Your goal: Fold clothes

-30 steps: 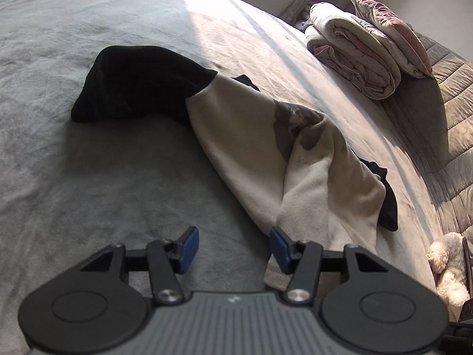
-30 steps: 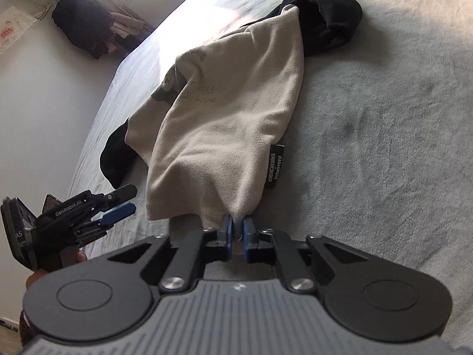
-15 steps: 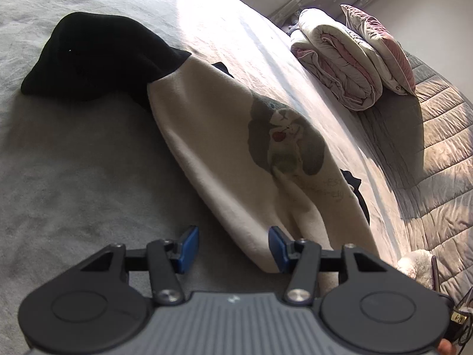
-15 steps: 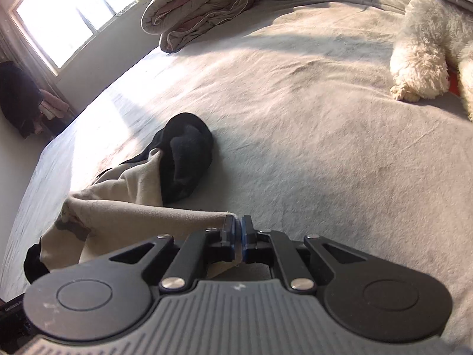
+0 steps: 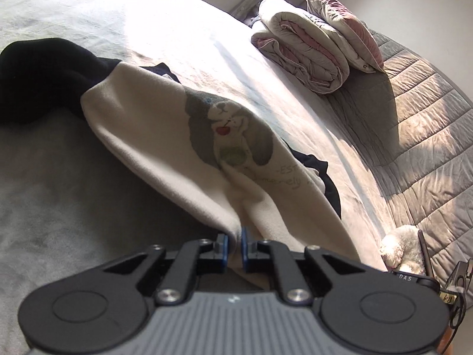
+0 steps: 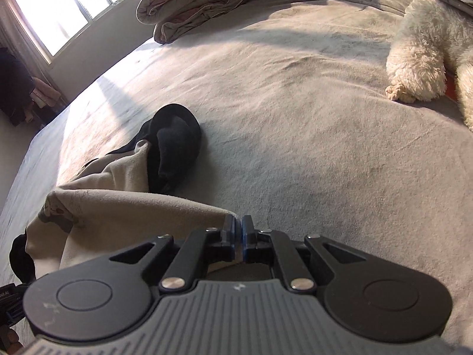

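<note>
Both tongs, left [image 5: 233, 244] and right [image 6: 239, 233], pinch the cream sweatshirt [image 5: 165, 136].

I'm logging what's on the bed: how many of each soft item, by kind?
Cream-and-black sweatshirt, held by left tongs and right tongs: 1
Folded duvet: 1
Pillow: 1
White fluffy animal or toy: 1
Total: 4

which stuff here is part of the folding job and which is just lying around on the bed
In the job:
- cream shirt, black sleeves, dog print
- left gripper, shut on its hem
- right gripper, shut on another edge
- bed, the work surface

Lying about:
- folded duvet
- pillow on top of it
- white dog
- dark clothes by the window
</note>
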`<move>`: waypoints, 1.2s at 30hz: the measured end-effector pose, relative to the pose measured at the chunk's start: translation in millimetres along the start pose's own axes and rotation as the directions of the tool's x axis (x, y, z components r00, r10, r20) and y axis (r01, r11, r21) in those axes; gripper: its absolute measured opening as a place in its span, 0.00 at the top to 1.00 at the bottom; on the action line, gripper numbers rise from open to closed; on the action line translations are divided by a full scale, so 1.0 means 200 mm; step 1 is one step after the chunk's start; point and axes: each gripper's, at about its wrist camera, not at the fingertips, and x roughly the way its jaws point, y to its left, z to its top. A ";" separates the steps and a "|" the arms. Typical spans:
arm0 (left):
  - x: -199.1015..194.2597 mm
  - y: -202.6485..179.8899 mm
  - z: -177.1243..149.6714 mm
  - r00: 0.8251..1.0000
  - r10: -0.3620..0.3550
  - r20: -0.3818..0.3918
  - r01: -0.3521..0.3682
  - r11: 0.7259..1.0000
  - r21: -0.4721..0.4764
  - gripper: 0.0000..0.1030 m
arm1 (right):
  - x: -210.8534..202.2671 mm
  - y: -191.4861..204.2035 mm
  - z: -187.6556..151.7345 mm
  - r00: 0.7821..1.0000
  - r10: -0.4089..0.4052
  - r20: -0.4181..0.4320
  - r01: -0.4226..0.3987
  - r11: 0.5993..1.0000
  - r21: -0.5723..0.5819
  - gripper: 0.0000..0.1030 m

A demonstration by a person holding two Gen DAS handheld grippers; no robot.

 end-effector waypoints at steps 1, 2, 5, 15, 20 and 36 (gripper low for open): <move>-0.04 0.01 0.00 1.000 -0.002 0.015 0.002 1.000 0.001 0.92 | -0.01 0.01 0.00 1.000 0.004 0.005 -0.004 1.000 -0.012 0.94; -0.08 0.03 0.00 1.000 0.001 0.028 -0.001 1.000 -0.001 0.93 | -0.03 0.02 0.00 1.000 0.009 0.013 -0.009 1.000 -0.029 0.94; -0.20 0.09 0.00 0.998 0.010 0.065 -0.009 1.000 -0.023 0.93 | -0.09 0.06 0.00 0.999 0.027 0.038 -0.024 0.996 -0.081 0.94; -0.60 0.20 -0.04 0.996 0.025 0.090 -0.024 1.000 -0.009 0.94 | -0.18 0.16 -0.05 0.993 0.115 -0.021 -0.117 0.983 -0.144 0.95; -0.67 0.31 0.01 0.996 0.067 0.051 -0.064 0.997 -0.046 0.94 | -0.17 0.23 -0.08 0.982 0.158 -0.101 -0.174 0.970 -0.172 0.95; -0.56 0.51 -0.14 0.984 0.004 -0.180 0.004 0.999 0.039 0.42 | -0.12 0.26 -0.12 0.937 0.227 -0.267 -0.287 0.934 -0.212 0.73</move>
